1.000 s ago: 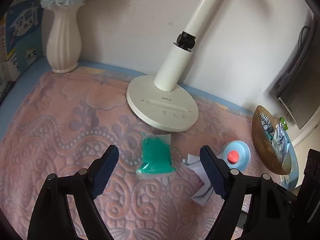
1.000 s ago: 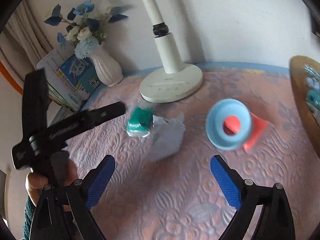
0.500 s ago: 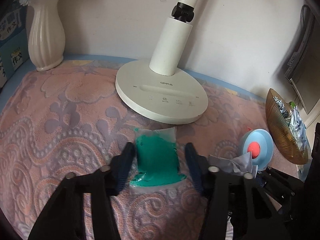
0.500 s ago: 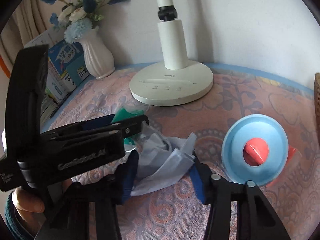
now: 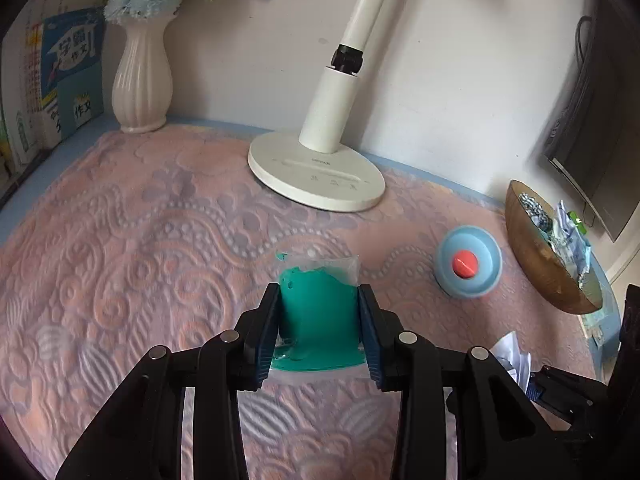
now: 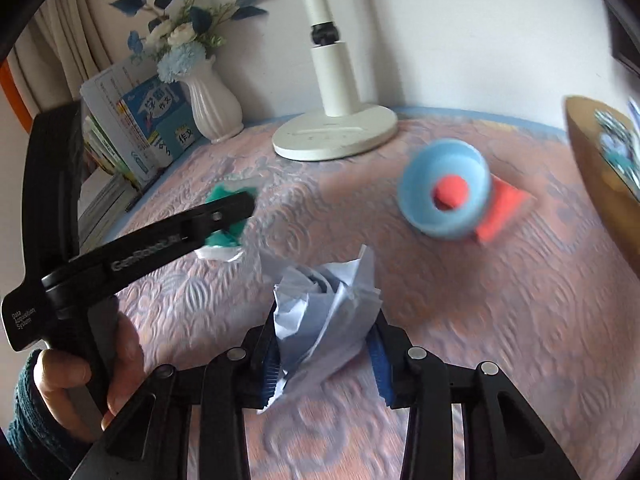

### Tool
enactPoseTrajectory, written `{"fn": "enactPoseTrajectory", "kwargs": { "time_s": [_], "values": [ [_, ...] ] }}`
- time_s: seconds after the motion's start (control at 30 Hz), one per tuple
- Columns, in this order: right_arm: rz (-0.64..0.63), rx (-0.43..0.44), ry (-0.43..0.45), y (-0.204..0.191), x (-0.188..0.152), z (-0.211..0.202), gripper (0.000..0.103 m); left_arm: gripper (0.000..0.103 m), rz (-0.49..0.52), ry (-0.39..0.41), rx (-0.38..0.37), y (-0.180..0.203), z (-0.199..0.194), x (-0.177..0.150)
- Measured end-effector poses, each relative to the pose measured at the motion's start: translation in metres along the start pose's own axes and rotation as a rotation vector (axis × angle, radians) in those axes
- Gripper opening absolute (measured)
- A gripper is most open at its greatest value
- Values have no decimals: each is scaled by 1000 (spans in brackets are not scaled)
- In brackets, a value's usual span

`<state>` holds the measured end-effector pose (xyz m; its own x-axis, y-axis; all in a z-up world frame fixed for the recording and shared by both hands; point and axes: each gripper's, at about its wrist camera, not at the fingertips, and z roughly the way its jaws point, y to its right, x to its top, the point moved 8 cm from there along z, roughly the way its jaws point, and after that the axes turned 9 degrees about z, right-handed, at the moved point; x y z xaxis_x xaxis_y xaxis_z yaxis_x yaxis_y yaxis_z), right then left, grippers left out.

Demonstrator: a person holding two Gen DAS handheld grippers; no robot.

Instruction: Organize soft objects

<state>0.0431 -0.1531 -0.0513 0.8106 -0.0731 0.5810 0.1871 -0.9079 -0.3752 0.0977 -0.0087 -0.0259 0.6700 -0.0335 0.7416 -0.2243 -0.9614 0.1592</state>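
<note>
My left gripper (image 5: 319,330) is shut on a clear packet of green putty (image 5: 318,312) and holds it above the pink cloth (image 5: 140,240). The green packet (image 6: 222,236) also shows in the right wrist view, behind the left gripper's finger. My right gripper (image 6: 324,356) is shut on a crumpled pale blue tissue (image 6: 324,312), lifted off the cloth. The tissue (image 5: 514,360) shows at the right edge of the left wrist view.
A blue disc with a red knob (image 5: 468,262) lies on the cloth, with a red packet (image 6: 500,216) beside it. A wooden bowl (image 5: 544,268) holding wrappers stands at the right. A white lamp base (image 5: 316,178), white vase (image 5: 140,80) and books (image 5: 60,80) stand along the back.
Both grippers closed from wide open: the left on the green packet, the right on the tissue. Both have lifted their objects off the cloth.
</note>
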Motion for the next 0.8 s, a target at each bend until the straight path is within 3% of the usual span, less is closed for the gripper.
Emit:
{"fn": "enactPoseTrajectory", "kwargs": {
  "time_s": [0.23,0.37,0.43,0.6,0.8],
  "values": [
    [134,14,13,43,-30,-48,37,34,22,-21,-34,34,-31,-39],
    [200,-17,23,68,-38,-66,37,34,61,-6,-8,50,-41,-52],
    [187,-77,67,82,-36,-80,37,34,86,8,23,52,-44,-53],
    [141,-210,157,113,-26,-106,37,34,61,-3,21,45,-41,-53],
    [221,-77,120,129,-28,-99,38,34,-1,-14,-8,35,-38,-54]
  ]
}}
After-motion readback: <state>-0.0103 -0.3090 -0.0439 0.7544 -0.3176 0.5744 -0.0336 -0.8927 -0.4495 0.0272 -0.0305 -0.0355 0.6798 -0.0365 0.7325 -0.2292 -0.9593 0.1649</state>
